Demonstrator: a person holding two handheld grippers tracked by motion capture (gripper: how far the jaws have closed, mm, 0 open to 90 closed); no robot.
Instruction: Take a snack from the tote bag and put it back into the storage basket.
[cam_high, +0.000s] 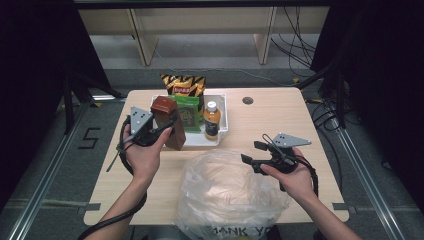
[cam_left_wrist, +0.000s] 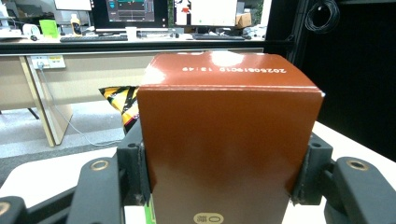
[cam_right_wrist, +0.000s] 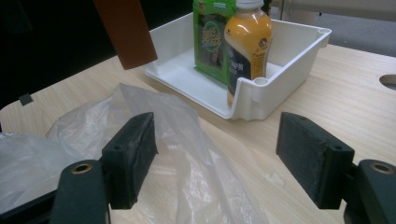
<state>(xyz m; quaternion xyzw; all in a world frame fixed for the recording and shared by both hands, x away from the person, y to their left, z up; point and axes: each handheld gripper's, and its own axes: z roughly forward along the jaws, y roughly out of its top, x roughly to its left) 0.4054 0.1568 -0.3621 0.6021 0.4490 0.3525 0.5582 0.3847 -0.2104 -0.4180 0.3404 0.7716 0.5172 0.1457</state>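
My left gripper (cam_left_wrist: 219, 186) is clamped on the brown carton (cam_left_wrist: 224, 140), one pad pressed flat against each of its sides, so the jaws stand fairly wide with the carton between them. In the high view the carton (cam_high: 167, 120) is upright in that grip, at the near left corner of the white bin (cam_high: 223, 112). My right gripper (cam_right_wrist: 224, 163) has its jaws wide apart with nothing between the pads, above the clear plastic bag (cam_right_wrist: 140, 140) on the wooden table (cam_right_wrist: 336, 102). Beyond them, the bin (cam_right_wrist: 280, 70) holds an orange bottle (cam_right_wrist: 247, 42) and a green packet (cam_right_wrist: 210, 37), standing side by side. A yellow-black snack bag (cam_high: 183, 85) stands behind the bin.
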